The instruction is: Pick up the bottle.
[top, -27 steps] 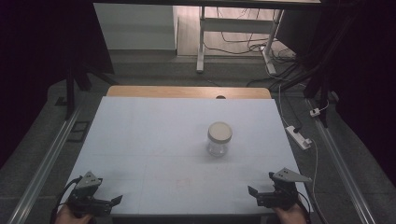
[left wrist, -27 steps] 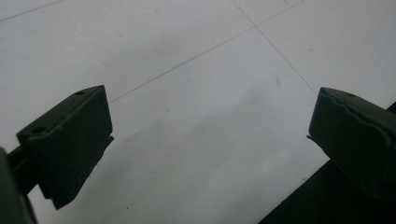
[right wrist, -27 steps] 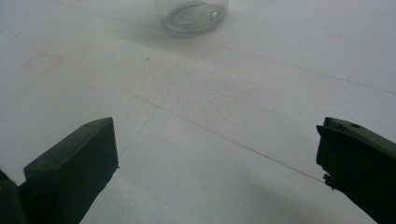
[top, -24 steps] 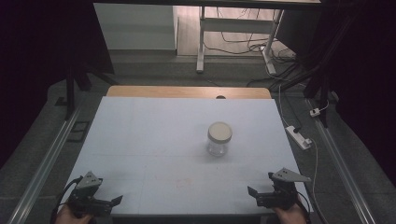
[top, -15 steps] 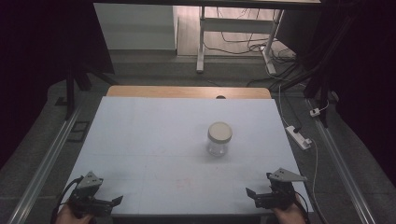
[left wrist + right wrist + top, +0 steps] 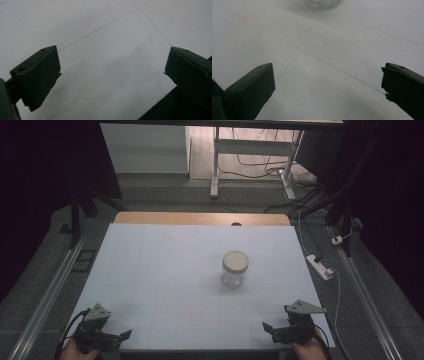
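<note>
A clear glass jar (image 6: 235,268) with a beige lid stands upright right of the white table's (image 6: 165,270) middle. My left gripper (image 6: 120,336) rests at the near left corner, held by a hand, its jaws pointing right. The left gripper view shows the left gripper (image 6: 112,67) open over bare table surface. My right gripper (image 6: 270,331) sits at the near right edge, jaws pointing left, well short of the jar. In the right gripper view the right gripper (image 6: 328,82) is open with nothing between its jaws, and the jar's base (image 6: 322,2) shows at the top edge.
A wooden strip (image 6: 200,218) runs along the table's far edge. A white power strip (image 6: 319,266) and cables lie on the floor to the right. A white table frame (image 6: 216,160) stands beyond. A metal rail (image 6: 50,290) runs along the left.
The right gripper has edged slightly to the left. The jar and the left gripper have stayed where they were.
</note>
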A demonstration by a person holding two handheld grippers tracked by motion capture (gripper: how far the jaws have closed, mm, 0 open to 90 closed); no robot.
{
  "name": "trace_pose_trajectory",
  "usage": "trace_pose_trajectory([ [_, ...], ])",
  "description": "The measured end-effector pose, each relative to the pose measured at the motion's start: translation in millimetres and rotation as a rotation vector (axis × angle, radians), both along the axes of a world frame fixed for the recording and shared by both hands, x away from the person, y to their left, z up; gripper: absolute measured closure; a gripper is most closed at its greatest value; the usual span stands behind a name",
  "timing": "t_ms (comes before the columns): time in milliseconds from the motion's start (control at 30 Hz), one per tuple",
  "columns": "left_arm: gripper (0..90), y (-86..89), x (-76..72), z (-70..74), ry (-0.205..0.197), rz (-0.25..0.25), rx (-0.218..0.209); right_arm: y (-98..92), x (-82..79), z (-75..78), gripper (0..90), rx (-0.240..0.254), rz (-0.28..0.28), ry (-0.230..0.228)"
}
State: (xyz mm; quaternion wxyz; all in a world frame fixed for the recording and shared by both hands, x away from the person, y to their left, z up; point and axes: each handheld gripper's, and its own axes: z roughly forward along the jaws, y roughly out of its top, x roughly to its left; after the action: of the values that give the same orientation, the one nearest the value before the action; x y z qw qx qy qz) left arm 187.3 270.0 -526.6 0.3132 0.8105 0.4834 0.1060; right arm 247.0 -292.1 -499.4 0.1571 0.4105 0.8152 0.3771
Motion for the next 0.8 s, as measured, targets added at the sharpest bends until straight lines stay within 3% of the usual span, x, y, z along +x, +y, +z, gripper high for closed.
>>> trace_pose_trajectory([
  [333, 1.1, 0.5, 0.5, -0.2, 0.004, 0.001, -0.005, 1.8, -0.4, 0.9, 0.0, -0.019, 0.004, -0.004],
  [800, 1.1, 1.1, 0.6, -0.1, 0.004, 0.002, -0.009, 7.8, 0.3, 3.0, 0.0, 0.012, 0.032, -0.031],
])
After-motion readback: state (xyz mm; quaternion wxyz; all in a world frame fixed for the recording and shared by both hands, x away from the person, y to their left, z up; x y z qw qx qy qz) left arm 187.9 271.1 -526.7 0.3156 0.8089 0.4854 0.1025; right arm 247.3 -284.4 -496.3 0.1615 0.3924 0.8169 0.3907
